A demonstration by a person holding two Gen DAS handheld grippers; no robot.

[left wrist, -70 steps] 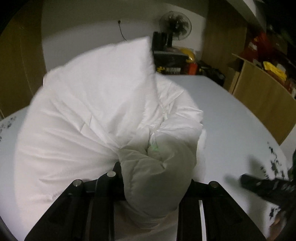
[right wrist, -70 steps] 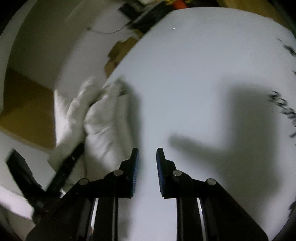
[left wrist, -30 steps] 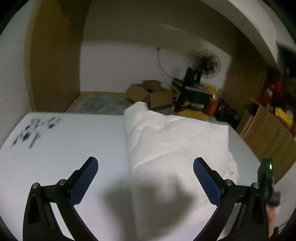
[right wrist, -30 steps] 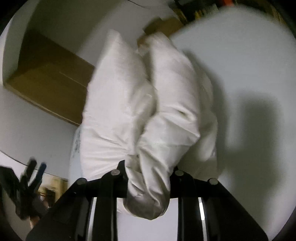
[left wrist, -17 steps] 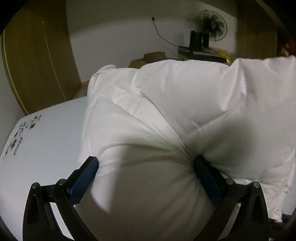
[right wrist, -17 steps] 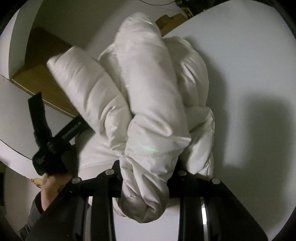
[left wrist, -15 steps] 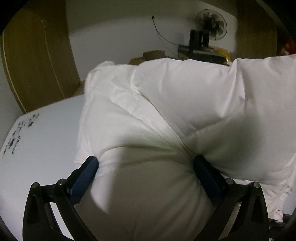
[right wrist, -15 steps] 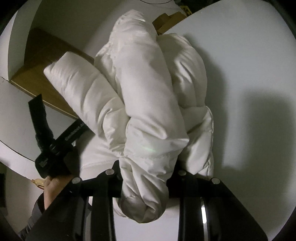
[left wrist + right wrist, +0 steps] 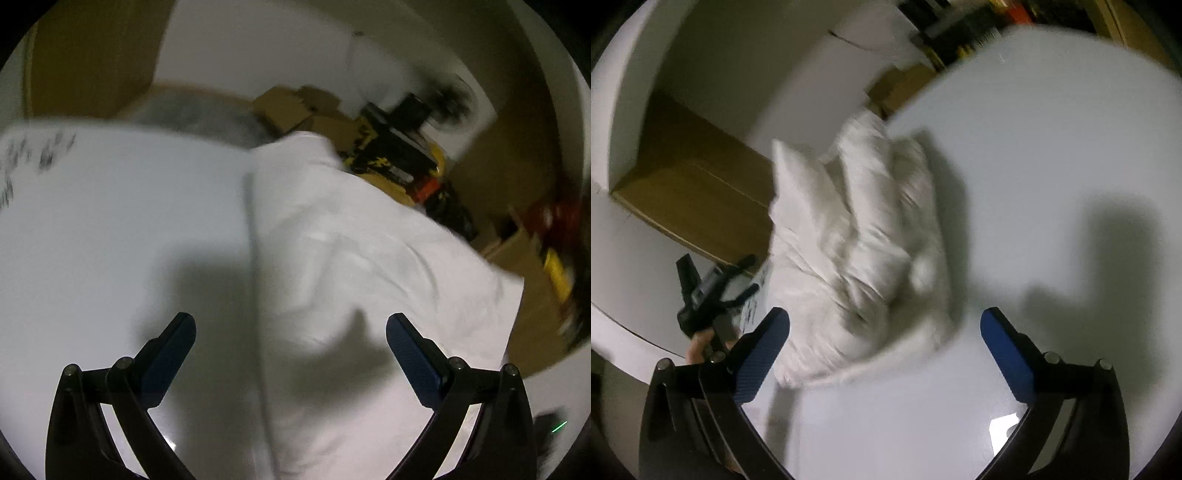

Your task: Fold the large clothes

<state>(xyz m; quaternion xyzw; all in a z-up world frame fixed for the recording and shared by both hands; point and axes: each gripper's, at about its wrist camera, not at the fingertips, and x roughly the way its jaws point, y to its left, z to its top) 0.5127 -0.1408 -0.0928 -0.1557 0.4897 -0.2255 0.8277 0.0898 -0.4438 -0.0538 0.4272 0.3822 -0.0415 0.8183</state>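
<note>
My right gripper (image 9: 884,334) was spreading its jaws, the blue pads (image 9: 1006,349) already wide apart with nothing pressed between them. The white puffer jacket (image 9: 857,251) lay bundled on the pale table (image 9: 1052,177) just ahead of those fingers, close to the table's left edge. My left gripper (image 9: 290,341) hung with its jaws just as wide, gripping nothing, over the jacket's near edge (image 9: 354,280), which stretched away to the right across the table (image 9: 110,229). Beyond the table, blurred, stood cardboard boxes (image 9: 295,107) and a fan (image 9: 452,101).
</note>
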